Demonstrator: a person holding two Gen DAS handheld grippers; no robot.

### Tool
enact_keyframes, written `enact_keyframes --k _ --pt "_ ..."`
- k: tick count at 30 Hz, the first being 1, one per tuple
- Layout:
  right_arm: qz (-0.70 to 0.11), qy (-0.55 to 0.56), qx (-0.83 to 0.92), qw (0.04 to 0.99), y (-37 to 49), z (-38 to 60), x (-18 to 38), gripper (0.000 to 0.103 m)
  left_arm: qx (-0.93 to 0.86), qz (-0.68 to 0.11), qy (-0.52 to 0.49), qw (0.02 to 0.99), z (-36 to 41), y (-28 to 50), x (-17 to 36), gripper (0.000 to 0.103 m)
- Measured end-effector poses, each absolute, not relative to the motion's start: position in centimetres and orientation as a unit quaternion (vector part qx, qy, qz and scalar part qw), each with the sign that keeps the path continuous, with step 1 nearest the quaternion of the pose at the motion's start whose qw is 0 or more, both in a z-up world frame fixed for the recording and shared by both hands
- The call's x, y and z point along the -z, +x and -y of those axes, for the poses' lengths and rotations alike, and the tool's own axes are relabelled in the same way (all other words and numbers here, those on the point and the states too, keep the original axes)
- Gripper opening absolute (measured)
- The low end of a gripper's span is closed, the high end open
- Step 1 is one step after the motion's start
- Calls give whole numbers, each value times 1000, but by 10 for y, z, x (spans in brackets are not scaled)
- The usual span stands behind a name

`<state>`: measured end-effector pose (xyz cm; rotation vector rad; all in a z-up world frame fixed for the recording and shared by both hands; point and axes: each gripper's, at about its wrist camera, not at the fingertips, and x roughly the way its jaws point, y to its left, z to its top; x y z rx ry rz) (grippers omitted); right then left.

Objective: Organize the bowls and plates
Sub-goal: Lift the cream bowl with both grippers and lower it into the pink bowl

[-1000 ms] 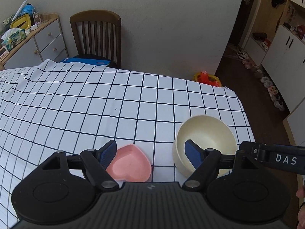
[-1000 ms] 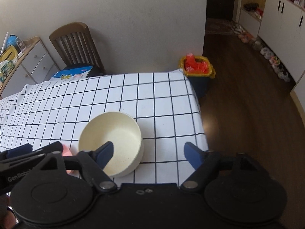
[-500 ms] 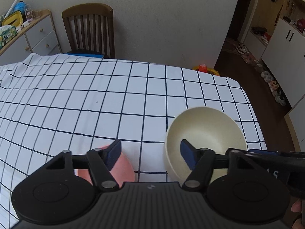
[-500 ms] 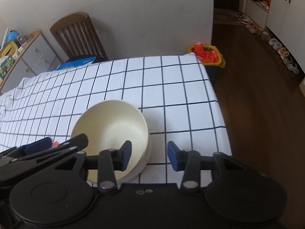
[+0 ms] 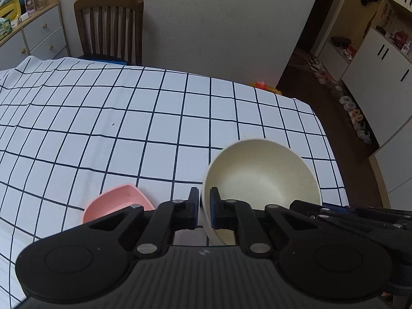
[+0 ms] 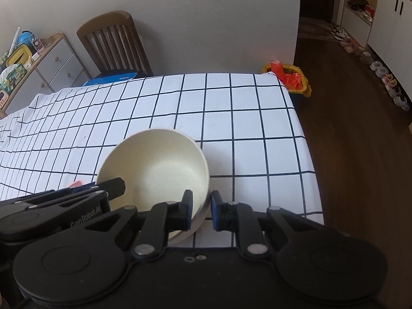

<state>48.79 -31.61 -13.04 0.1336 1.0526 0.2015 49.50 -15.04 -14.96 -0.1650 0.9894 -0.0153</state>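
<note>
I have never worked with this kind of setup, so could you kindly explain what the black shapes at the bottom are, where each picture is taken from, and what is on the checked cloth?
There is no robot here: a person holds a two-finger gripper in each hand, and each gripper carries a wide-angle camera looking forward along its fingers. The black shapes are the grippers themselves, seen from behind.

In the left view, the left gripper is clamped on the near left rim of the cream bowl. In the right view, the right gripper is clamped on that bowl's near right rim, and the left gripper shows beside it. Both jaws have just been closing onto the rim.

The checked tablecloth also holds a small pink dish, just left of the bowl. A wooden chair stands behind the table.
</note>
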Motion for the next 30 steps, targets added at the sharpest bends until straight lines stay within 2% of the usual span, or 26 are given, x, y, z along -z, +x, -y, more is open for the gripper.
enact_keyframes --k 13,30 --pt "-516 55 -105 848 460 308 123 7 19 -500 -60 864 140 458 142 8" --pt "-532 20 -143 834 365 270 97 7 16 -533 -56 844 98 354 114 8"
